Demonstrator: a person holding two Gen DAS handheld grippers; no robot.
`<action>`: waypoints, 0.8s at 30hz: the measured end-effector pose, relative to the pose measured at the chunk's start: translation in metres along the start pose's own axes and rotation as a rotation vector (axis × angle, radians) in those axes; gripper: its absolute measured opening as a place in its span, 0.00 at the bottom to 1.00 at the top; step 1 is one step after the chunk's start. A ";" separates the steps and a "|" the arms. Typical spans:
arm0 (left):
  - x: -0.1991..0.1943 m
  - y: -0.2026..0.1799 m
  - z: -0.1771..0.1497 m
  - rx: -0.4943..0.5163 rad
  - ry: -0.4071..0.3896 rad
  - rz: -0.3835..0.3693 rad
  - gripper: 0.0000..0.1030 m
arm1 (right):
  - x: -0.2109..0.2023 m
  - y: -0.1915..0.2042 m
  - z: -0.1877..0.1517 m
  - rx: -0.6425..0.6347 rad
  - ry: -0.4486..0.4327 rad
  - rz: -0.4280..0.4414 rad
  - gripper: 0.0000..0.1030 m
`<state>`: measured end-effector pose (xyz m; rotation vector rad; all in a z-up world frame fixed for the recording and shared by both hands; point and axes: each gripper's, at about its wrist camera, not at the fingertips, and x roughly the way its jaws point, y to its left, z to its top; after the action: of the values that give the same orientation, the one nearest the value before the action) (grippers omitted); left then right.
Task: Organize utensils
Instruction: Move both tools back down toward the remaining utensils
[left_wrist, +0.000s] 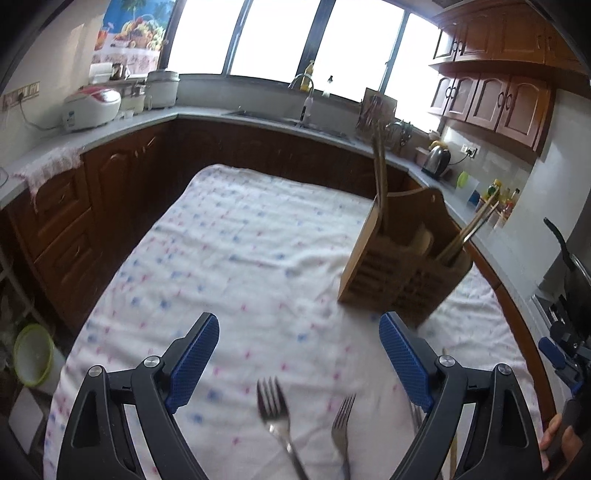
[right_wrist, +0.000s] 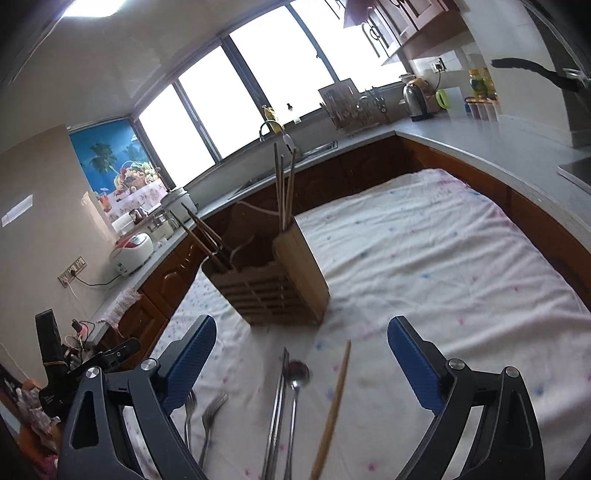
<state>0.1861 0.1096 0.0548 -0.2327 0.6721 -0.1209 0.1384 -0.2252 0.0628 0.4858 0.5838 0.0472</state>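
While both tools hang above the patterned tablecloth (left_wrist: 240, 236), my left gripper (left_wrist: 299, 360) is spread wide with nothing between its blue pads (left_wrist: 192, 365), and two forks (left_wrist: 275, 410) lie just below at six o'clock. At two o'clock stands the wooden utensil caddy (left_wrist: 391, 273), chopsticks (left_wrist: 380, 166) poking up from its compartments. My right gripper (right_wrist: 301, 363) gapes equally wide, holding nothing; at its six o'clock lie metal chopsticks (right_wrist: 277, 410), a spoon (right_wrist: 297, 376) and a wooden chopstick (right_wrist: 334, 406), forks at seven, the caddy at twelve.
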 end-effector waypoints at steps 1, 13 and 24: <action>-0.002 0.000 -0.003 -0.002 0.006 -0.001 0.86 | -0.003 -0.001 -0.004 0.000 0.006 -0.007 0.93; -0.023 -0.014 -0.037 0.039 0.072 -0.007 0.86 | -0.019 -0.003 -0.048 -0.050 0.054 -0.074 0.93; -0.018 -0.032 -0.051 0.106 0.115 0.004 0.86 | -0.007 -0.004 -0.055 -0.065 0.097 -0.087 0.93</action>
<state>0.1390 0.0734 0.0344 -0.1228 0.7782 -0.1661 0.1027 -0.2063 0.0250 0.3964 0.6960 0.0073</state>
